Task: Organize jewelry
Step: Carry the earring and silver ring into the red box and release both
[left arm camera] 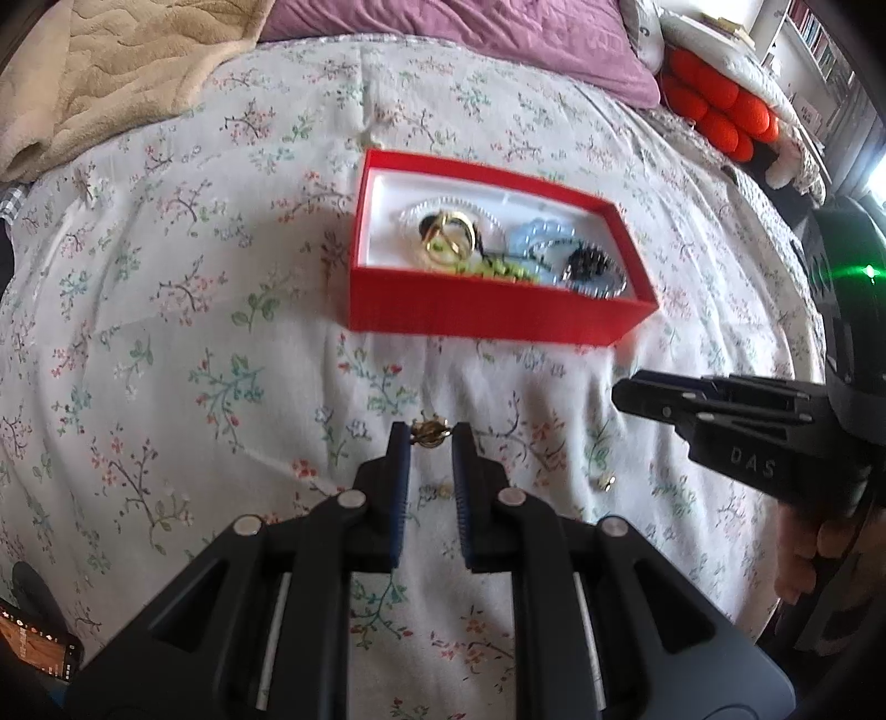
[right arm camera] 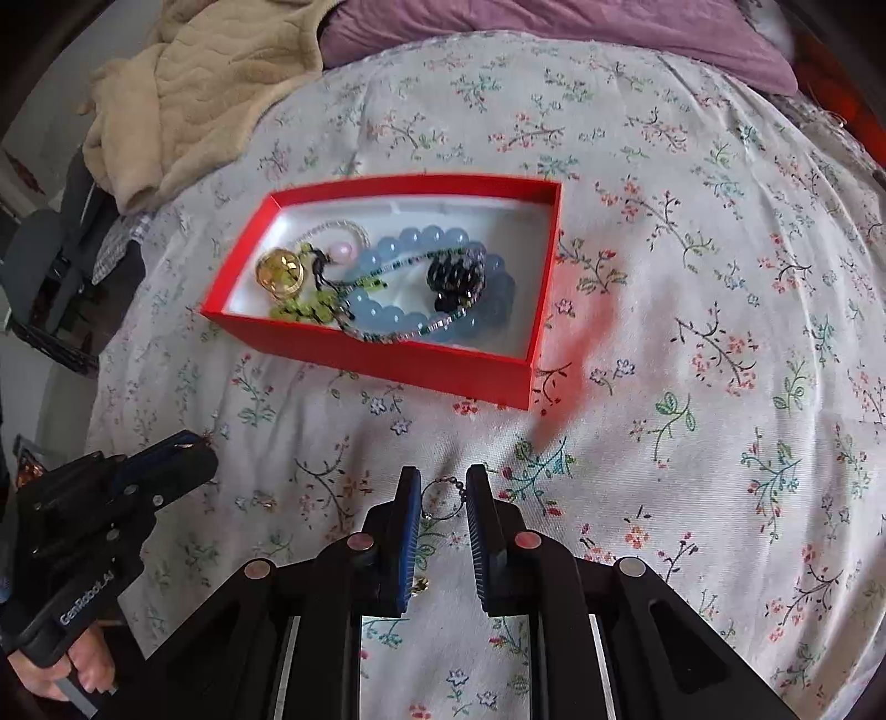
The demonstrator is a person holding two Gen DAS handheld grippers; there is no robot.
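Note:
A red jewelry box (left arm camera: 498,310) (right arm camera: 387,360) lies on the floral bedspread. It holds a blue bead bracelet (right arm camera: 443,260), a gold ring (right arm camera: 279,270), green beads and a dark cluster (right arm camera: 457,274). My left gripper (left arm camera: 431,435) is shut on a small gold ornament (left arm camera: 429,432) just above the bedspread, in front of the box. My right gripper (right arm camera: 442,487) has a narrow gap between its jaws, and a thin ring with a ball chain (right arm camera: 443,498) sits in that gap; whether it is gripped is unclear. Small gold pieces (left arm camera: 606,482) (right arm camera: 421,584) lie loose on the bedspread.
A beige blanket (left arm camera: 111,83) and purple pillow (left arm camera: 498,39) lie at the bed's far end. Orange cushions (left arm camera: 714,111) sit at the far right. A phone (left arm camera: 39,642) lies at the near left. The right gripper's body (left arm camera: 747,432) is right of the left one.

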